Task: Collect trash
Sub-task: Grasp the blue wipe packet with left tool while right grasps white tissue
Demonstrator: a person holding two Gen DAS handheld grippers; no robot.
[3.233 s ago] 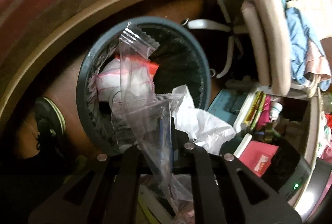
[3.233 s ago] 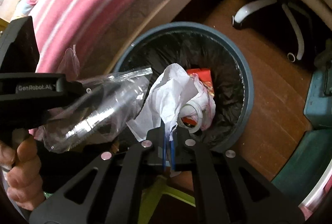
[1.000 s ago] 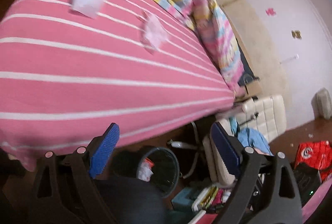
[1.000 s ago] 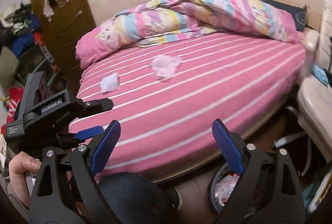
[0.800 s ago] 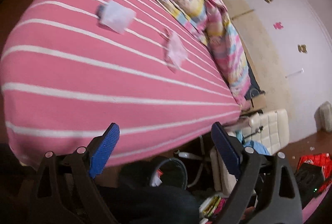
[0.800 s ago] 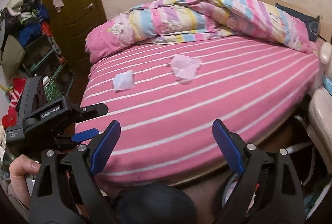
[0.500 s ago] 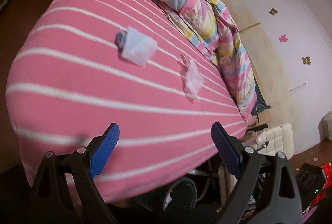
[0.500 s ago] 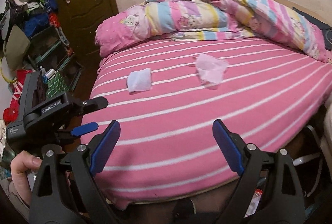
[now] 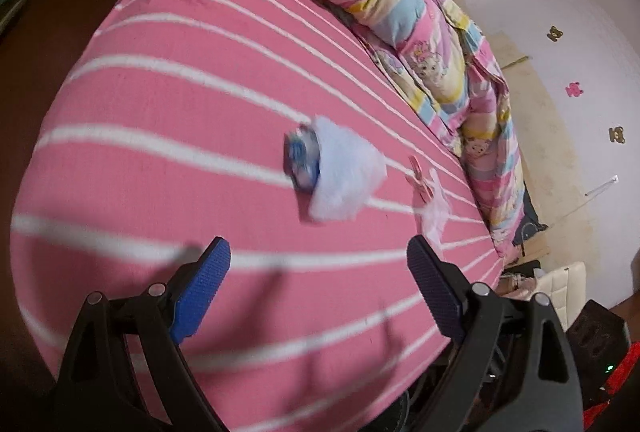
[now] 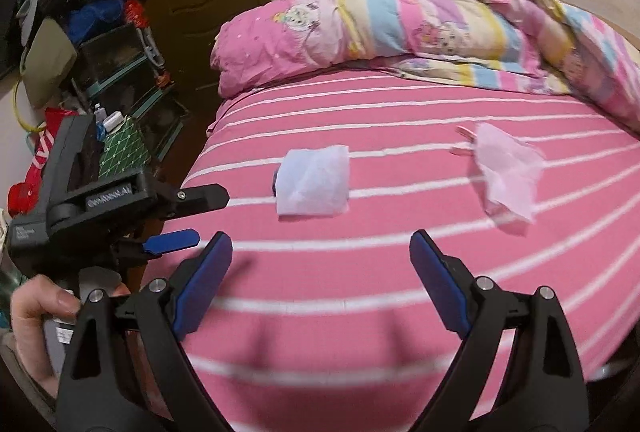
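Grippers both hang wide open with nothing in them, over a pink striped bed (image 10: 360, 272). Straight ahead of the right gripper (image 10: 320, 264) lies a white tissue (image 10: 314, 181) with something blue tucked under its left edge, and a pink tissue (image 10: 508, 172) sits off to its front right. The left gripper (image 9: 318, 272) sees the same white wad (image 9: 344, 172) just ahead, pink one (image 9: 434, 208) beyond it to the right. A rumpled pastel quilt (image 10: 440, 28) lies bunched at the bed's far end.

2 wrist fisheyes, facing across bed (image 10: 360, 272), sharing white tissue (image 9: 344, 176)
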